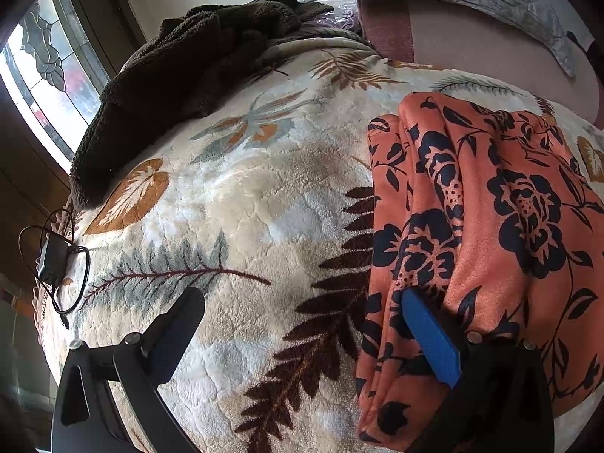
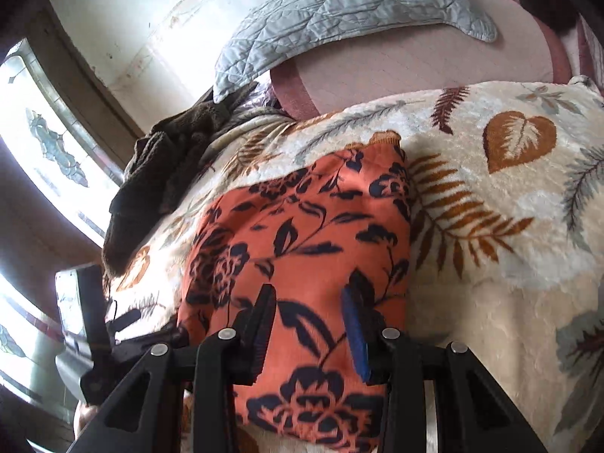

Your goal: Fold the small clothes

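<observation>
- The orange flowered garment [image 1: 490, 226] lies folded on the leaf-patterned blanket [image 1: 245, 188].
- The left tool [image 1: 302, 302] stands wide open, one finger on the garment's left edge.
- The right tool [image 2: 309, 302] hovers part-open above the garment, gripping nothing.

Orange floral-print garment [image 1: 490, 226] lying folded on leaf-patterned plush blanket [image 1: 241, 196] over bed; dark brown fleece throw [image 1: 181, 75] heaped behind, left.

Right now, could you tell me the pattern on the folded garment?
Orange garment with dark navy flowers and leaves, clearest in the right wrist view.
</observation>
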